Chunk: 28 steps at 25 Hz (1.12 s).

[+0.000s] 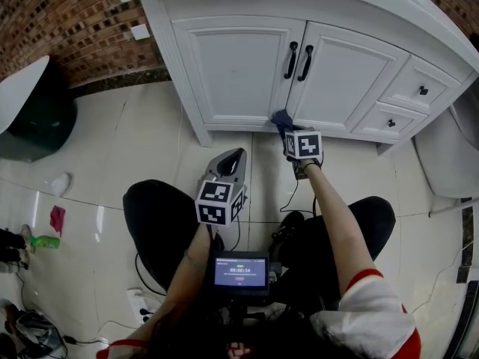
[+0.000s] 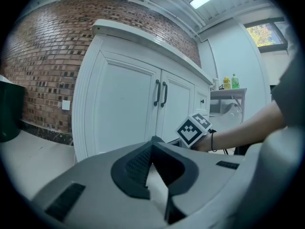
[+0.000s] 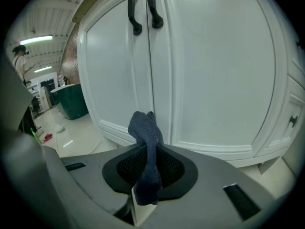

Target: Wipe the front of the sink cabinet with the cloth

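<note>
Closest in, a small lit screen (image 1: 241,271) sits at the person's chest, and two bare forearms reach out past it, one to each gripper. Each gripper carries one cube of black-and-white square markers, two cubes in all.

The left gripper (image 1: 230,160) is held low over the floor (image 1: 135,148), which is glossy pale tile. Its grey shell narrows to two black ribbed pads, and its own view shows the jaws met at the tip with nothing between them.

The right gripper (image 1: 287,128) reaches further forward. Its jaws are clamped on the cloth (image 3: 145,136), a single dark blue piece of soft woven fabric. The cloth is pinched at its middle, with a bunched, twisted end standing up past the fingertips and a short tail hanging behind them. That bunched end is at the foot of the sink cabinet (image 1: 239,73), right by the seam where the doors meet. Whether it actually presses on the paint cannot be told.

The cabinet is white, smooth and painted. It has two recessed-panel doors (image 1: 238,69), two curved black handles (image 1: 291,60) side by side, and two drawers (image 1: 418,87) at the right, each with one small black knob.

Behind the cabinet runs a rough brick wall (image 1: 67,21). One dark green rounded tub (image 1: 34,122) stands at its base on the left.
</note>
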Available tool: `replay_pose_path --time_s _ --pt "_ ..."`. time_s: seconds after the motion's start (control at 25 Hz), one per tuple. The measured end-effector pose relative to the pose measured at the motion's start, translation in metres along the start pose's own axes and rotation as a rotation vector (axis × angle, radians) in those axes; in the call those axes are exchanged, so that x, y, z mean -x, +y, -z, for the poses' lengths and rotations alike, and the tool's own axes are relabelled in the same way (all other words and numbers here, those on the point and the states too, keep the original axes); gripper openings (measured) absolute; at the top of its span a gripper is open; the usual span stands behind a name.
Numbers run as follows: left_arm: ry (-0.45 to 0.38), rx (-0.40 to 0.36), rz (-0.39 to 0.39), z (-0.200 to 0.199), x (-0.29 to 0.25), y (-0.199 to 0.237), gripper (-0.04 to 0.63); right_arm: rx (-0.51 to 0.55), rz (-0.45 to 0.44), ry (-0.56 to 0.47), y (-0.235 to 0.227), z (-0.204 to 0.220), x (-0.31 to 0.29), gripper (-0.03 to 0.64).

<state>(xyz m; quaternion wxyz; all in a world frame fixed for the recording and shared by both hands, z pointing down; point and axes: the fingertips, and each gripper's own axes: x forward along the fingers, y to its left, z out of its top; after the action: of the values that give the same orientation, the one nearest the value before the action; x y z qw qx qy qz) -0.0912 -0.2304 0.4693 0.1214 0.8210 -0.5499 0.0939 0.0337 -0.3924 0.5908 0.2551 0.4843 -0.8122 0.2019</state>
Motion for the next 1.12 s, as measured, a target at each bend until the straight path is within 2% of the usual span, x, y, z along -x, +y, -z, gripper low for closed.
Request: replay_pose_path --time_s 0.12,0.36,0.68,0.96,1.12 --pt "0.008 -0.022 0.027 -0.004 -0.008 -0.014 0.02 -0.006 -0.056 -0.061 0.007 -0.024 0.021 0.064" --pt "-0.018 -0.09 0.067 -0.032 -0.017 -0.034 0.02 -0.005 -0.097 -0.24 -0.005 -0.1 0.096 0.064" --pt "-0.073 -0.106 0.119 -0.074 -0.03 -0.065 0.02 0.089 -0.032 -0.446 -0.04 -0.189 0.195 0.064" --pt "-0.086 -0.116 0.154 -0.086 -0.031 -0.095 0.02 0.123 -0.016 -0.579 -0.033 -0.248 0.225 0.064" --pt "-0.061 -0.127 0.15 -0.081 -0.027 -0.096 0.02 0.127 -0.041 -0.596 -0.019 -0.263 0.22 0.064"
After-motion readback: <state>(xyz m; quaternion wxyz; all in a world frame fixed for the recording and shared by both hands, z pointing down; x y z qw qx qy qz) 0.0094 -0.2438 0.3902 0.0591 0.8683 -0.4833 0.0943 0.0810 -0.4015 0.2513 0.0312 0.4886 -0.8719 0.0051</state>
